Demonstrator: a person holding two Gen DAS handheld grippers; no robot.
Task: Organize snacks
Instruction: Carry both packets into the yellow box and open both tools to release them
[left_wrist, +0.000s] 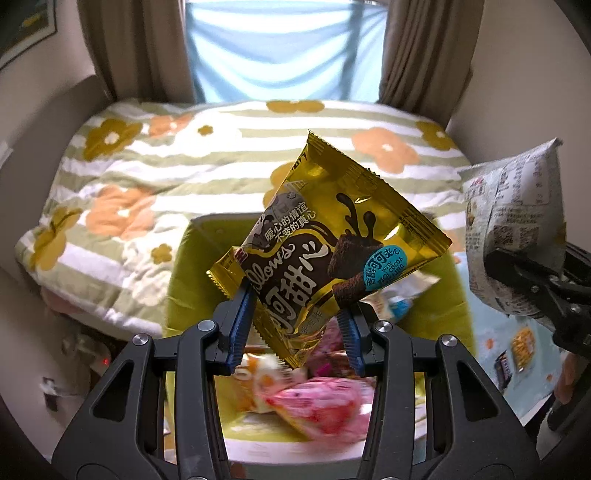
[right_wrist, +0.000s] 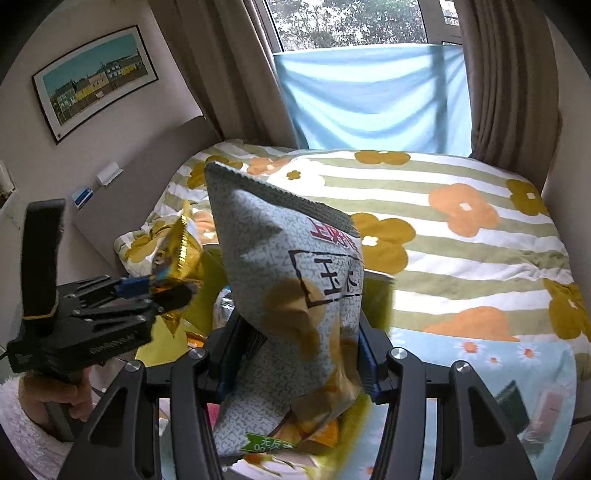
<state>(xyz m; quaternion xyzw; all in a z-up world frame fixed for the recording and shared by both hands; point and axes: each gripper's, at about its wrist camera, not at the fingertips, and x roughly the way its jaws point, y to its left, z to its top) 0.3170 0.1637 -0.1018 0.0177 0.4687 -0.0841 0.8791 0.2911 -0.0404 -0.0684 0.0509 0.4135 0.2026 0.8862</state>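
My left gripper (left_wrist: 293, 325) is shut on the lower corner of a gold chocolate snack packet (left_wrist: 328, 243), held in the air over a green bin (left_wrist: 184, 258). Several snack packs lie in that bin, among them a pink one (left_wrist: 317, 410). My right gripper (right_wrist: 299, 354) is shut on a grey-white corn snack bag (right_wrist: 288, 295), also lifted. That bag (left_wrist: 517, 229) appears at the right edge of the left wrist view. The left gripper (right_wrist: 162, 291) with its gold packet (right_wrist: 181, 254) appears at the left of the right wrist view, held by a person's hand (right_wrist: 55, 398).
A bed with a striped flower quilt (left_wrist: 177, 162) fills the space behind the bin. A light blue flowered sheet (right_wrist: 480, 376) lies at the right with two small packs (right_wrist: 532, 410) on it. Brown curtains (right_wrist: 509, 74) and a blue cloth (right_wrist: 369, 96) hang at the window.
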